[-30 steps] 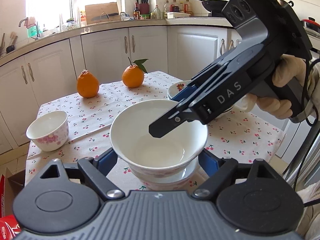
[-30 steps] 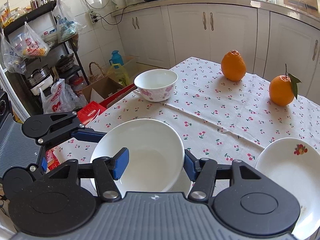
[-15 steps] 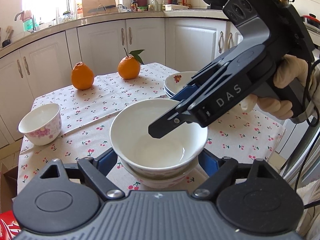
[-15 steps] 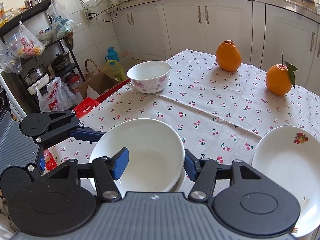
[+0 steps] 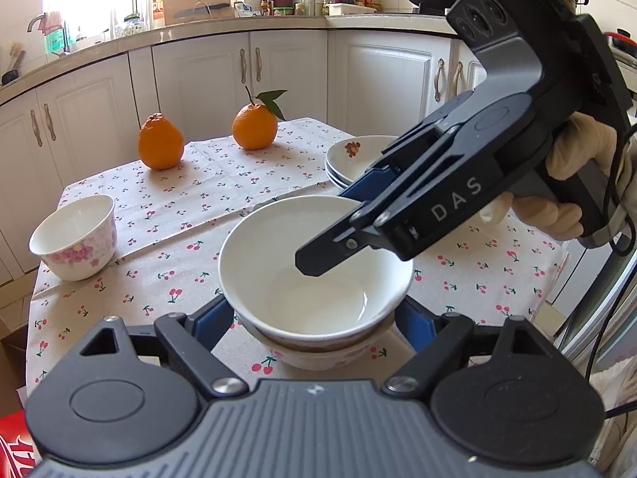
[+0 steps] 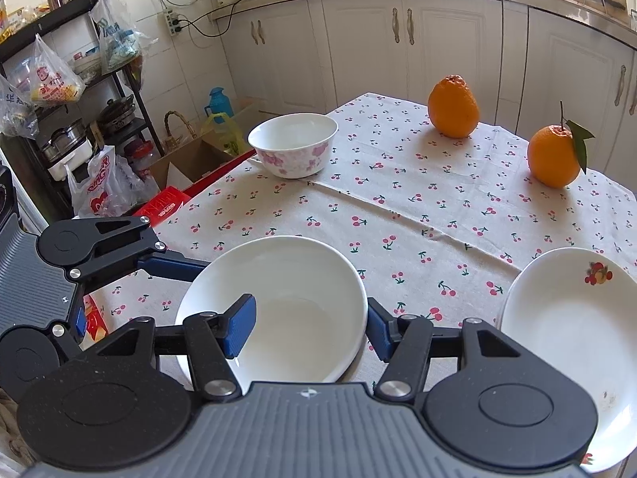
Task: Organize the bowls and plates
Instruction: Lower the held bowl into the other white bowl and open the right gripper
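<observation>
A plain white bowl [image 5: 314,275] sits nested in a lower bowl with pink flowers [image 5: 318,352] near the table's front edge. My left gripper [image 5: 312,320] is shut on the lower bowl, one blue pad against each side. My right gripper [image 5: 330,231] comes in from the right and is shut on the white bowl's far rim, with one finger inside and the other outside. In the right wrist view the white bowl [image 6: 278,310] fills the span of the right gripper [image 6: 308,330]. The left gripper's finger [image 6: 171,267] reaches the bowl's left side.
A small pink-flowered bowl [image 5: 73,235] [image 6: 294,143] stands at the table's left corner. A stack of white plates [image 5: 358,155] [image 6: 557,338] lies to the right. Two oranges [image 5: 160,141] [image 5: 254,125] sit at the back. Boxes and bags [image 6: 167,207] crowd the floor beside the table.
Both views have drifted slightly over the table, so the small bowl and the oranges sit higher in frame. The nested bowls keep their place between both grippers.
</observation>
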The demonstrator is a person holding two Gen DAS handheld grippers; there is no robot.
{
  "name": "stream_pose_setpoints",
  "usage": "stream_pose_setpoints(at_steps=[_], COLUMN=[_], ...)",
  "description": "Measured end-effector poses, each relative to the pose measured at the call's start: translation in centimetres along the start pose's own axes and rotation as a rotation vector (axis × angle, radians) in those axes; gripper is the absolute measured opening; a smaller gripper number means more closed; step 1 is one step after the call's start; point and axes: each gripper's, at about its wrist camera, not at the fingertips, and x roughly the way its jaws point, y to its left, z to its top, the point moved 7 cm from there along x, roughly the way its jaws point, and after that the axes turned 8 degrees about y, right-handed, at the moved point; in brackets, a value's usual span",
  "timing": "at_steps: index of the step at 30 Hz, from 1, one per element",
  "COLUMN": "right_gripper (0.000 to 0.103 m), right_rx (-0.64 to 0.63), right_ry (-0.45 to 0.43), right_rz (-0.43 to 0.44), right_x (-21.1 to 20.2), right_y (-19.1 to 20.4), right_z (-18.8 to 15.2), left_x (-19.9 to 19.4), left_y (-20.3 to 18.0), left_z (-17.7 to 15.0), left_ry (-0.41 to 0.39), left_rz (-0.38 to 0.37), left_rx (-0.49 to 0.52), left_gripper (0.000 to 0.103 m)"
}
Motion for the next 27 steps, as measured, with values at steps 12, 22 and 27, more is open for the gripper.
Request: stream_pose_setpoints(at_steps=[12,22,27], right_gripper=[0.090,0.103,0.103], right_rx=[-0.013,-0.046,-0.043], right_ry=[-0.021,-0.057,-0.066], right_rz=[-0.001,-0.047,-0.071], right_x=[-0.1,-0.6,-0.8], right_y=[0.2,0.9,1.2], right_z=[0.0,0.5,0.5], left_x=[0.0,-1.1,-2.1], left_y=[-0.1,-0.1,0.1], left_z=[0.0,-0.1,-0.4], left_ry=[-0.015,-0.037,-0.052], left_rz=[0.014,0.000,0.023], left_rx=[0.018,0.011,0.036], left_gripper=[0.093,0.099,0.100])
